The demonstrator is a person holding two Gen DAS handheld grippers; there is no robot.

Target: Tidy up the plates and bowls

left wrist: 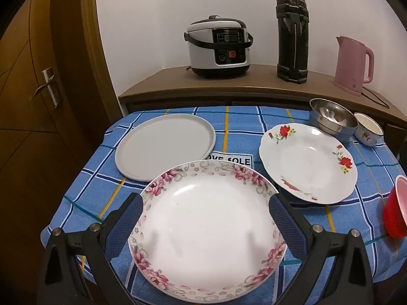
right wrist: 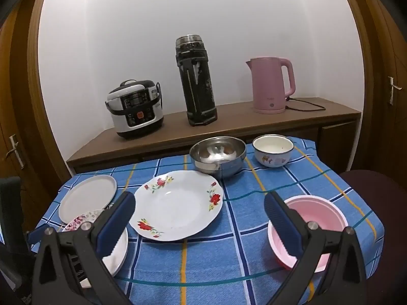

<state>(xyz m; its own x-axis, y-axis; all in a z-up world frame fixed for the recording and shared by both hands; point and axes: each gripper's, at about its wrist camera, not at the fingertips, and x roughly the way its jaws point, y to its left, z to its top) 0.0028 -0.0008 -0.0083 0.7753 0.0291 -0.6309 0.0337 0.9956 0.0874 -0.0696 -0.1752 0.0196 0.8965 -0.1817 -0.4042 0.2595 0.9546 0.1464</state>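
A pink-flowered plate (left wrist: 206,231) lies at the table's front, between the open fingers of my left gripper (left wrist: 206,203), which does not clamp it. Its edge shows in the right wrist view (right wrist: 78,219). A plain grey plate (left wrist: 165,146) (right wrist: 87,198) lies behind it on the left. A red-flowered plate (left wrist: 307,161) (right wrist: 178,204) lies to the right. A steel bowl (left wrist: 332,119) (right wrist: 218,156) and a small enamel bowl (left wrist: 368,129) (right wrist: 272,153) stand at the back. My right gripper (right wrist: 199,203) is open and empty above the cloth, its right finger in front of a red bowl with pink inside (left wrist: 396,206) (right wrist: 314,225).
The table has a blue checked cloth (right wrist: 241,254). Behind it a wooden sideboard (left wrist: 229,86) carries a rice cooker (left wrist: 218,45), a tall black flask (left wrist: 292,38) and a pink kettle (left wrist: 353,63). Wooden doors stand at both sides.
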